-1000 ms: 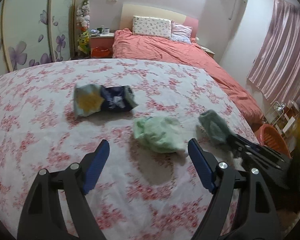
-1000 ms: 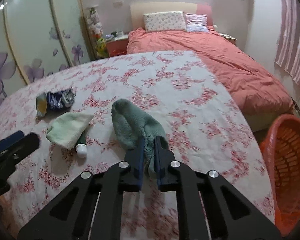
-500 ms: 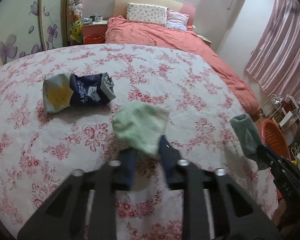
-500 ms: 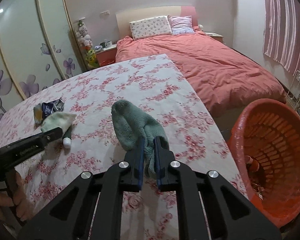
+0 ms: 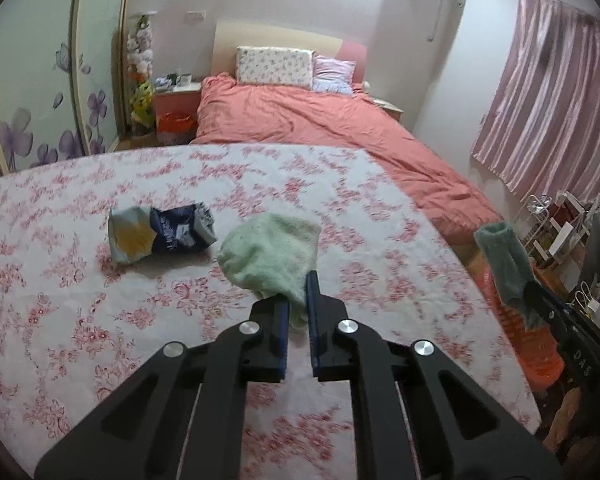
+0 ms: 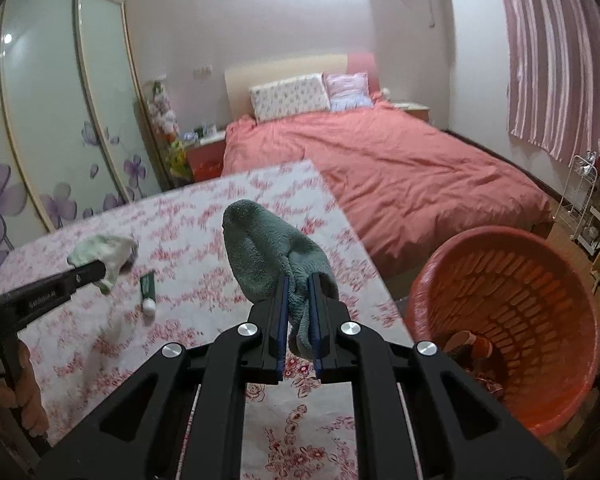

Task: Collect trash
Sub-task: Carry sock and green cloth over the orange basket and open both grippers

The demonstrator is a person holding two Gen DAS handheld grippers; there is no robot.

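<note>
My left gripper (image 5: 297,312) is shut on a light green cloth (image 5: 270,256) and holds it above the floral table (image 5: 60,320). My right gripper (image 6: 298,312) is shut on a dark green cloth (image 6: 268,256) and holds it lifted near the table's right edge, left of an orange basket (image 6: 508,320). The dark cloth also shows in the left wrist view (image 5: 504,268). A crumpled blue and yellow snack bag (image 5: 160,232) lies on the table. A small green tube with a white cap (image 6: 147,292) lies on the table where the light cloth was.
The orange basket stands on the floor by the table's right edge with some items at its bottom. A bed with a salmon cover (image 5: 320,132) lies beyond the table. A white rack (image 6: 588,200) stands at the right wall.
My left gripper closed on the light green cloth and lifted it, uncovering the tube. My right gripper carried the dark green cloth up and right toward the basket.
</note>
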